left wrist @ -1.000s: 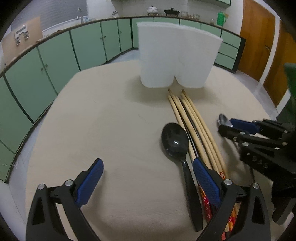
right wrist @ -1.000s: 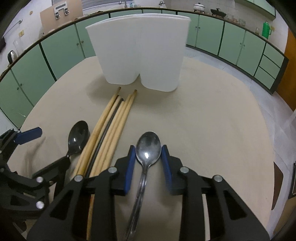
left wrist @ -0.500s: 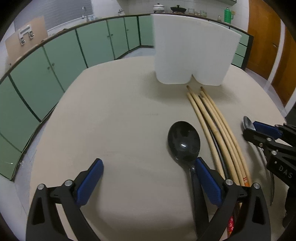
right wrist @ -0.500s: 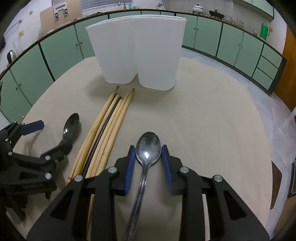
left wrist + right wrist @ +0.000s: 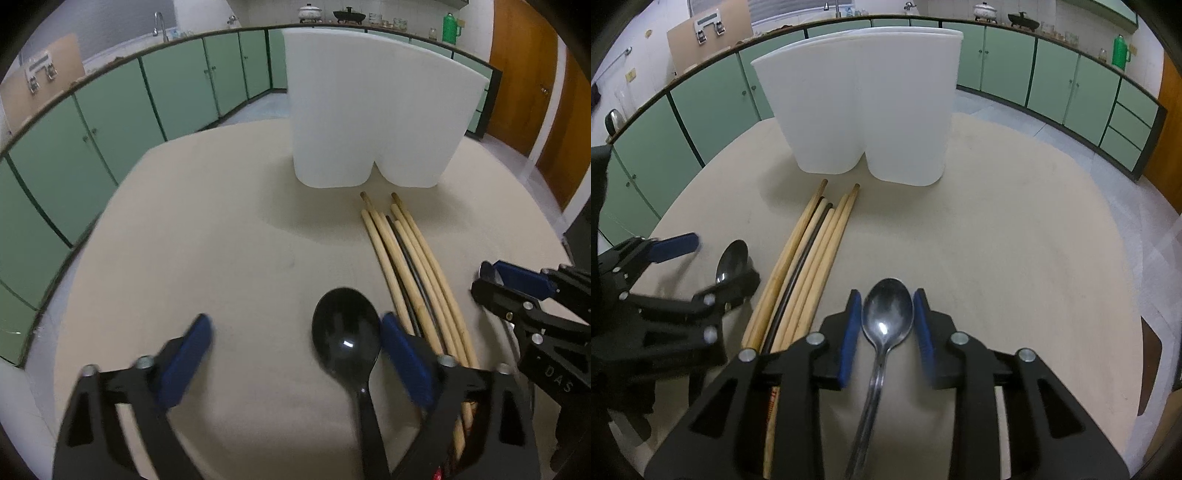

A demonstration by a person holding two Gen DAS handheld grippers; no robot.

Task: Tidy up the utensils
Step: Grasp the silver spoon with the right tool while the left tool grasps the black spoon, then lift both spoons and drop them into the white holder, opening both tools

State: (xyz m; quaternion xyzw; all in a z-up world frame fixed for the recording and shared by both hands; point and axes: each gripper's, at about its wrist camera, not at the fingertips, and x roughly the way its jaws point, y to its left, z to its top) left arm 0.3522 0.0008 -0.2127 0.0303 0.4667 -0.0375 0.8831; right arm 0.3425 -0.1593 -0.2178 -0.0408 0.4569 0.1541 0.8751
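Now the left gripper [image 5: 295, 345] has just been closing its still-open fingers astride the black spoon [image 5: 346, 341], at six o'clock from the white holder [image 5: 376, 110] on the table [image 5: 221, 240]; the right gripper [image 5: 886, 325] brackets the metal spoon [image 5: 887, 314], contact unclear.

Beige table [image 5: 1015, 240]: white holder [image 5: 864, 110], chopsticks [image 5: 809, 254], spoons.

The holder [image 5: 864, 110] stands at the far side of the table [image 5: 1015, 240]. The chopsticks [image 5: 809, 258] lie near it, between two spoons: one spoon [image 5: 733, 260] left, the other spoon [image 5: 886, 314] right.
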